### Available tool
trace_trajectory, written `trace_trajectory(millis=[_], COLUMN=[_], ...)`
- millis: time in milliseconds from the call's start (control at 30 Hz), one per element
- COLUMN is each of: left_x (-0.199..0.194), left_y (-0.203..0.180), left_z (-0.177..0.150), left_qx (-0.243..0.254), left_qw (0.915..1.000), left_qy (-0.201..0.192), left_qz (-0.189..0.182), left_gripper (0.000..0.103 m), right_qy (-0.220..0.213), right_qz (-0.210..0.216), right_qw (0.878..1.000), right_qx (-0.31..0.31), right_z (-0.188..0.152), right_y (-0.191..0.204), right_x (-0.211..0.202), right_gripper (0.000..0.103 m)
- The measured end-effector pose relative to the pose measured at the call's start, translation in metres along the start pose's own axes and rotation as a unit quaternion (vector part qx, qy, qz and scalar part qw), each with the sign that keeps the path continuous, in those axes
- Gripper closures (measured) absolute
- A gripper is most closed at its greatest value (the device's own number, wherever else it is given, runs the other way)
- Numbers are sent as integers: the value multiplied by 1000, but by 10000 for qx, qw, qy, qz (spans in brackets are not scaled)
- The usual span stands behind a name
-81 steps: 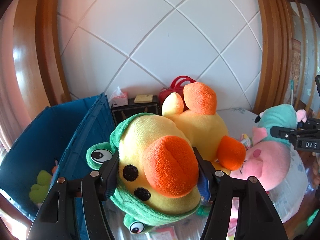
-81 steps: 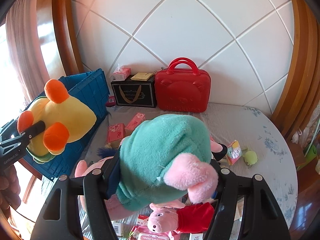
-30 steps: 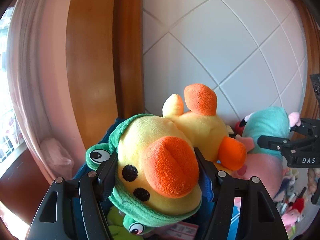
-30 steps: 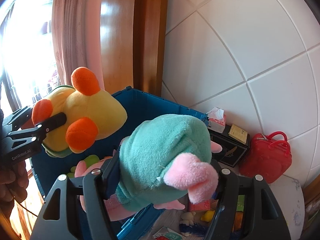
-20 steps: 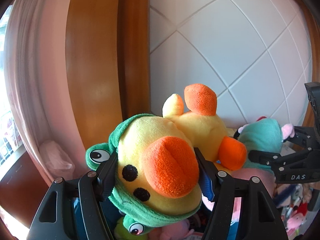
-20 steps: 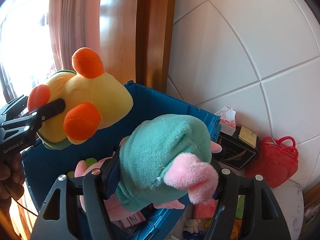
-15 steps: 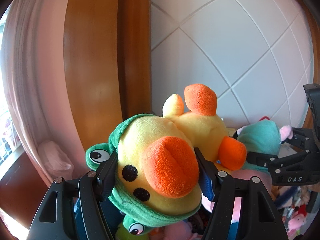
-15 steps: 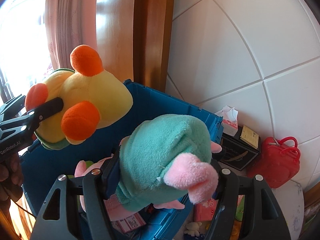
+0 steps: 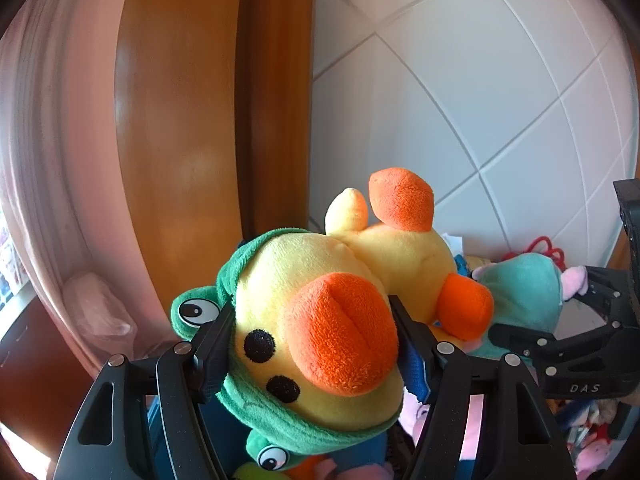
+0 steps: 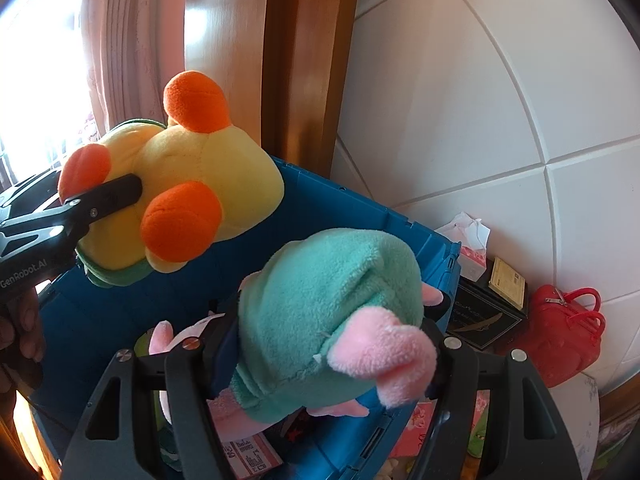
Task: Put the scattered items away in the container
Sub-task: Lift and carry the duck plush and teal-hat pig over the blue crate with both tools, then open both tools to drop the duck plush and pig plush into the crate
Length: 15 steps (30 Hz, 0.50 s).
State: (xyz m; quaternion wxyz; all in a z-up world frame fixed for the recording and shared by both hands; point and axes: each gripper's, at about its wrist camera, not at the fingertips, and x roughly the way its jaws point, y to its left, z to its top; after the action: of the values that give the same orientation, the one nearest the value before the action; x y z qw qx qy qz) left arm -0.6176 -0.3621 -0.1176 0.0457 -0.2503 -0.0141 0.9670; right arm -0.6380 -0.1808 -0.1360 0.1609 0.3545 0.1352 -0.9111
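Observation:
My left gripper (image 9: 312,344) is shut on a yellow duck plush (image 9: 320,320) with an orange bill and a green frog hood; its pads press the head from both sides. In the right wrist view the same duck plush (image 10: 192,184) hangs over the blue crate (image 10: 352,216), held by the left gripper (image 10: 100,200). My right gripper (image 10: 324,340) is shut on a pink pig plush in a teal hood (image 10: 332,304), above the crate's near right part. The pig plush (image 9: 524,292) also shows right of the duck.
Inside the crate lie a pink plush and small boxes (image 10: 248,456). Right of it stand a tissue box (image 10: 472,252), a black box (image 10: 488,312) and a red bag (image 10: 560,332). A wooden door frame (image 10: 304,60), padded white wall and pink curtain (image 10: 120,40) stand behind.
Both grippers have carried their plush toys leftward from the table to above the blue crate and slightly down. The grips are unchanged.

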Motion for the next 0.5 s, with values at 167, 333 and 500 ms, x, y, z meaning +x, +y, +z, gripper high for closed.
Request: trace_trajectory(millis=[167,333,500], left_x=[9,16,22], left_y=[1,4,7], left_z=[1,5,6], left_qx=[-36,-7,-23], left_qw=[10000,9999,9999], left_qy=[82,98,146], left_qz=[-3,74,83], left_gripper=[34,34,33], right_qy=[48,43,63], right_qz=[17,59,95], right_qw=[10000,9999,9999], right_qx=[65,87,36], right_z=[4,10,15], right_y=[-7,-6,-2], right_x=[14,20,25], right_gripper=[35,34,34])
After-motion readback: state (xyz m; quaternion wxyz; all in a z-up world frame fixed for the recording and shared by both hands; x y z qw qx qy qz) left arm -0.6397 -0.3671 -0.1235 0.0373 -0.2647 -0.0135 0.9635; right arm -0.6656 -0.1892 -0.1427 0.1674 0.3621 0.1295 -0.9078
